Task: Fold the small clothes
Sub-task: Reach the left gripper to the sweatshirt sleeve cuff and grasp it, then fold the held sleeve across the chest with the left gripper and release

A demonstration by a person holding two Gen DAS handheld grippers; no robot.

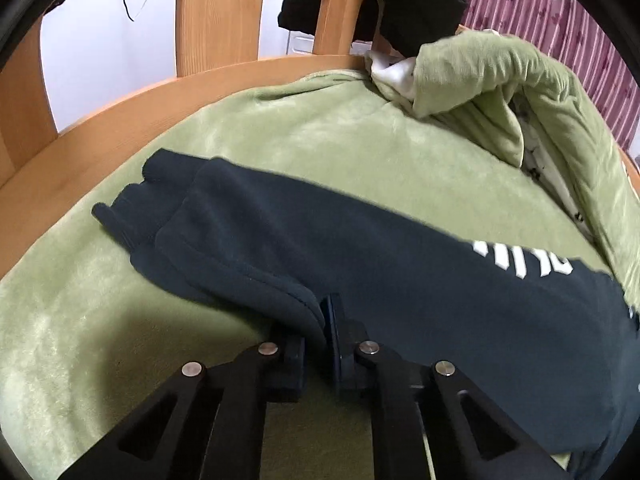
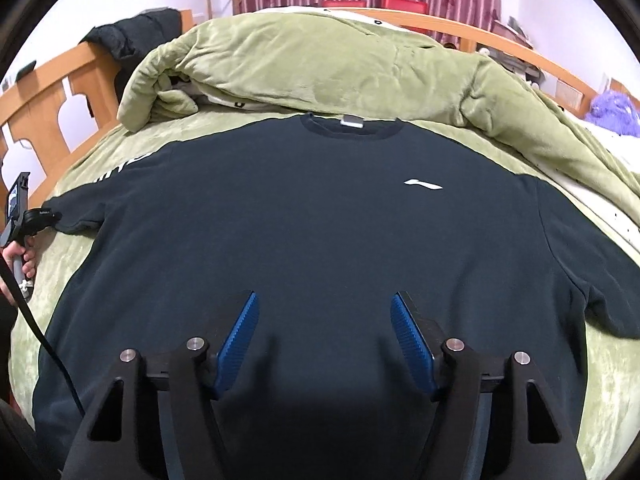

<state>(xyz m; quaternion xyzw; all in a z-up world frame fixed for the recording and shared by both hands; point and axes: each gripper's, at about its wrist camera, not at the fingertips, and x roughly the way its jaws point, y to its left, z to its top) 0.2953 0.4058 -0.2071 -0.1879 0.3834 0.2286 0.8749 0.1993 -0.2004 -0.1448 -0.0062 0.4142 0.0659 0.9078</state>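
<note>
A dark navy sweatshirt (image 2: 320, 220) lies face up and spread flat on the green bed sheet (image 2: 608, 380), collar at the far side, a small white logo on its chest. My left gripper (image 1: 326, 320) is shut on a fold of its sleeve (image 1: 248, 264), near the edge where white lettering runs; the ribbed cuff (image 1: 128, 208) lies beyond, toward the bed frame. My right gripper (image 2: 324, 320) stands open just over the lower middle of the sweatshirt body, blue pads (image 2: 240, 340) wide apart with only flat fabric beneath them.
A bunched green duvet (image 2: 340, 68) lies behind the collar and along the right. The wooden bed frame (image 1: 120, 120) curves along the left, with a black garment (image 1: 400, 4) draped over it. A person's hand (image 2: 18, 264) with a cable shows at the left edge.
</note>
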